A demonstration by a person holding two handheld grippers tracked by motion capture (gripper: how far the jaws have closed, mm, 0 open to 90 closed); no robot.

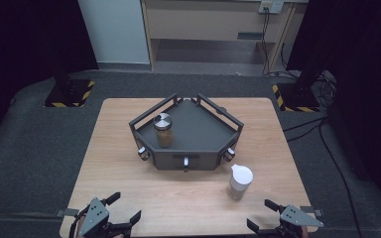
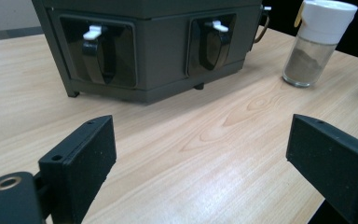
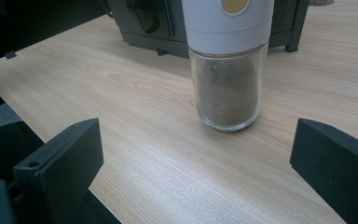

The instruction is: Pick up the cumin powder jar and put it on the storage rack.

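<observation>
A dark grey corner rack (image 1: 198, 130) sits in the middle of the wooden counter (image 1: 124, 168), and everything else can be placed from it. On the rack's flat top, toward its left side, stands a glass jar (image 1: 163, 130) with a round silver lid and brown contents, upright and inside the low railing. Along the rack's front faces are small hooks (image 2: 94, 33) with white tips, set in dark recesses. In front of the rack's right corner, apart from it and resting on the bare counter, stands an upright glass shaker (image 1: 239, 182) with a white cap and grey-brown powder inside. The left hand-held gripper (image 1: 122, 211) is at the near edge of the counter, well in front of the rack's left corner, its jaws spread wide with nothing between them. The right hand-held gripper (image 1: 263, 215) is at the near edge in front of the rack's right corner, just behind the shaker on the person's side, its jaws also spread wide and empty; in its own view the shaker stands between and beyond the two jaws, touching neither.
</observation>
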